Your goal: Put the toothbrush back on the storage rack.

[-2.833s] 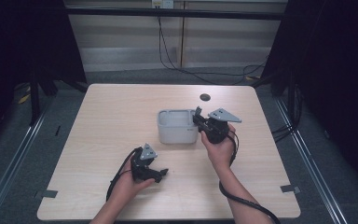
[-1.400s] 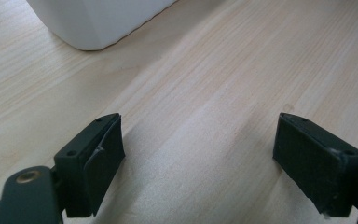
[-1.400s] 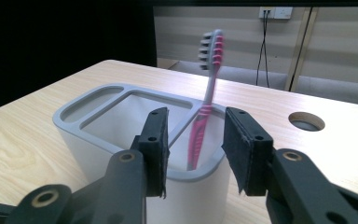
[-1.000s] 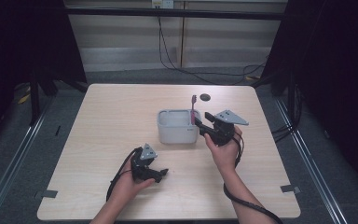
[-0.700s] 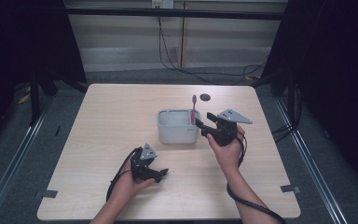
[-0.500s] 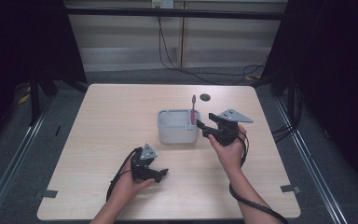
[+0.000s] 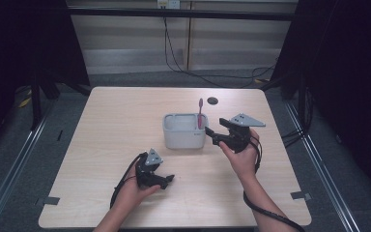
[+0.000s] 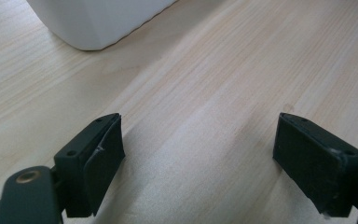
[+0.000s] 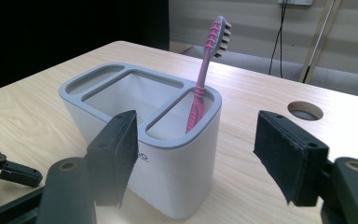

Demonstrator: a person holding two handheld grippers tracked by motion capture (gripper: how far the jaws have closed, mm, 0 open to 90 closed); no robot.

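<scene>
At the lower centre of the high view the left gripper (image 7: 166, 179) rests on the pale wooden table (image 7: 101, 145), its jaws spread wide over bare wood. Right of centre the right gripper (image 7: 211, 135) sits just beside the white rectangular plastic holder with a grey rim (image 7: 184, 131), jaws apart and just opening, nothing between them. The pink toothbrush with grey bristles (image 9: 204, 74) stands in the holder's end compartment, nearly upright, head up. Beyond it lies a round hole in the tabletop (image 7: 212, 100).

Pink toothbrush (image 9: 204, 77) upright, head up, in end compartment of white, grey-rimmed holder (image 9: 168, 158) mid-table.
</scene>
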